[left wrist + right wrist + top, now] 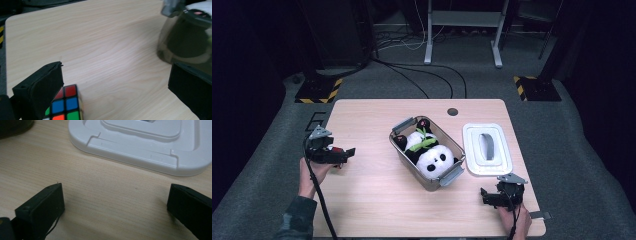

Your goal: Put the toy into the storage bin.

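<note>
Pale wood-grain worktop (377, 200) carried a multicoloured puzzle cube (65, 105), which lay between the wide-spread jaws of the left gripper (115, 85), against the left-hand jaw in that gripper's view and released. Near the worktop's middle sat a clear plastic box with grey clip handles (399, 152) holding a black-and-white plush panda (432, 159). The right gripper (115, 207) rested released, near the white rectangular plastic lid (140, 142).

A puzzle cube (65, 106) with red, blue, green and orange stickers sits flat on the pale wooden desk (105, 47); it lies near the desk's left edge, just beside the left claw's (115, 92) inner jaw, unheld.
</note>
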`<move>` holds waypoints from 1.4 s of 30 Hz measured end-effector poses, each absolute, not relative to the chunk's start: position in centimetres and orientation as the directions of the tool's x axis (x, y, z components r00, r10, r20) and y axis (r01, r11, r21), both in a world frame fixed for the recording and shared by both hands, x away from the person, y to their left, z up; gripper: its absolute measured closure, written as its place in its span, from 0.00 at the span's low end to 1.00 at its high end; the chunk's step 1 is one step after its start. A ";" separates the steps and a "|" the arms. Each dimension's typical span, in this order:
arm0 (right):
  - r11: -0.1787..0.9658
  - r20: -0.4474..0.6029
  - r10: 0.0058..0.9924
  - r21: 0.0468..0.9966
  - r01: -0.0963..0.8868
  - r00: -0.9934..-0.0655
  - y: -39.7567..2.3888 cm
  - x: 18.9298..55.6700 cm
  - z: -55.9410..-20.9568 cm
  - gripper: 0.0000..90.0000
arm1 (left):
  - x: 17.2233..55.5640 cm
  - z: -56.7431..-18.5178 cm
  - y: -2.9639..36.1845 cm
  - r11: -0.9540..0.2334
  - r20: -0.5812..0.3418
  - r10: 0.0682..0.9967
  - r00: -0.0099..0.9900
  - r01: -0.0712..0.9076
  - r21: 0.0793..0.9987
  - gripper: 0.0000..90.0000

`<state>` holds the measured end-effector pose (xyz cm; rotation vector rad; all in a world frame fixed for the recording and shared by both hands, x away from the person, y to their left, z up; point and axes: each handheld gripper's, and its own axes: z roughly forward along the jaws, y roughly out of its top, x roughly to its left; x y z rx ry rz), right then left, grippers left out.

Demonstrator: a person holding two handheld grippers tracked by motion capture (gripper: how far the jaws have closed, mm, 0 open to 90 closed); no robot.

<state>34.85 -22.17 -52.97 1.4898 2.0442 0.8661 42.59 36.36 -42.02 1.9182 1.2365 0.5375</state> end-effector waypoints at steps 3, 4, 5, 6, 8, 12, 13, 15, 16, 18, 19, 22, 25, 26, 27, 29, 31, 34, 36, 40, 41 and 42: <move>0.214 -0.003 0.952 0.720 0.660 -0.305 -22.2 34.9 -53.0 0.00 | 42.8 -43.0 37.0 -0.216 -0.053 0.911 0.409 0.583 0.783 0.00; 0.214 -0.004 0.952 0.720 0.660 -0.305 -22.2 34.9 -53.0 0.00 | 42.9 -43.2 37.2 -0.217 -0.050 0.915 0.401 0.591 0.777 0.00; 0.214 -0.004 0.952 0.720 0.660 -0.305 -22.2 34.9 -53.0 0.00 | 42.9 -43.4 37.4 -0.211 -0.046 0.920 0.390 0.591 0.778 0.00; 0.214 -0.004 0.952 0.720 0.660 -0.305 -22.2 34.9 -53.0 0.00 | 43.0 -43.6 37.6 -0.207 -0.047 0.922 0.385 0.592 0.779 0.00; 0.214 -0.004 0.952 0.720 0.660 -0.305 -22.2 34.9 -53.0 0.00 | 43.3 -44.1 38.0 -0.203 -0.042 0.929 0.367 0.602 0.772 0.00; 0.214 -0.003 0.952 0.720 0.660 -0.305 -22.2 34.9 -53.0 0.00 | 43.9 -45.0 39.0 -0.181 -0.057 0.939 0.340 0.625 0.759 0.00; 0.213 -0.003 0.952 0.720 0.660 -0.305 -22.2 34.9 -53.0 0.00 | 44.0 -45.3 39.1 -0.173 -0.058 0.942 0.330 0.627 0.760 0.00; 0.214 -0.004 0.953 0.720 0.660 -0.304 -22.2 34.9 -53.0 0.00 | 44.2 -45.7 39.4 -0.164 -0.062 0.946 0.317 0.637 0.753 0.00; 0.213 -0.003 0.953 0.720 0.660 -0.304 -22.2 34.9 -53.0 0.00 | 44.3 -46.0 39.5 -0.159 -0.062 0.949 0.310 0.637 0.754 0.00; 0.214 -0.003 0.952 0.720 0.660 -0.305 -22.2 34.9 -53.0 0.00 | 44.5 -46.5 39.8 -0.144 -0.076 0.951 0.301 0.646 0.750 0.00; 0.213 -0.003 0.953 0.720 0.660 -0.304 -22.2 34.9 -53.0 0.00 | 44.6 -46.7 39.9 -0.139 -0.074 0.953 0.293 0.643 0.753 0.00; 0.214 -0.004 0.952 0.720 0.660 -0.305 -22.2 34.9 -53.0 0.00 | 44.9 -47.2 40.4 -0.128 -0.090 0.954 0.285 0.661 0.740 0.00; 0.213 -0.003 0.953 0.720 0.660 -0.304 -22.2 34.9 -53.0 0.00 | 45.2 -47.9 40.6 -0.121 -0.096 0.957 0.275 0.675 0.727 0.00; 0.214 -0.004 0.952 0.720 0.660 -0.305 -22.2 34.9 -53.0 0.00 | 45.2 -48.2 40.6 -0.122 -0.099 0.956 0.276 0.681 0.722 0.00; 0.213 -0.003 0.953 0.720 0.660 -0.304 -22.2 34.9 -53.0 0.00 | 45.3 -48.4 40.5 -0.128 -0.091 0.957 0.275 0.683 0.719 0.00; 0.213 -0.003 0.953 0.720 0.660 -0.304 -22.2 34.9 -53.0 0.00 | 45.4 -48.8 40.5 -0.142 -0.086 0.955 0.283 0.693 0.707 0.00; 0.213 -0.003 0.953 0.720 0.660 -0.304 -22.2 34.9 -53.0 0.00 | 45.5 -49.3 40.5 -0.141 -0.090 0.955 0.284 0.697 0.703 0.00; 0.213 -0.003 0.953 0.720 0.660 -0.304 -22.2 34.9 -53.0 0.00 | 45.6 -49.7 40.6 -0.127 -0.107 0.954 0.279 0.701 0.702 0.00; 0.213 -0.003 0.953 0.720 0.660 -0.304 -22.2 34.9 -53.0 0.00 | 45.7 -49.9 40.7 -0.122 -0.121 0.951 0.286 0.702 0.701 0.01; 0.213 -0.003 0.953 0.720 0.660 -0.304 -22.2 34.9 -53.0 0.00 | 45.6 -50.1 40.7 -0.140 -0.122 0.942 0.313 0.695 0.705 0.19; 0.214 -0.003 0.952 0.720 0.660 -0.305 -22.2 34.9 -53.0 0.00 | 45.6 -50.2 40.5 -0.143 -0.112 0.945 0.307 0.698 0.702 0.19; 0.213 -0.003 0.953 0.720 0.660 -0.304 -22.2 34.9 -53.0 0.00 | 45.5 -50.4 40.4 -0.154 -0.096 0.947 0.308 0.693 0.704 0.22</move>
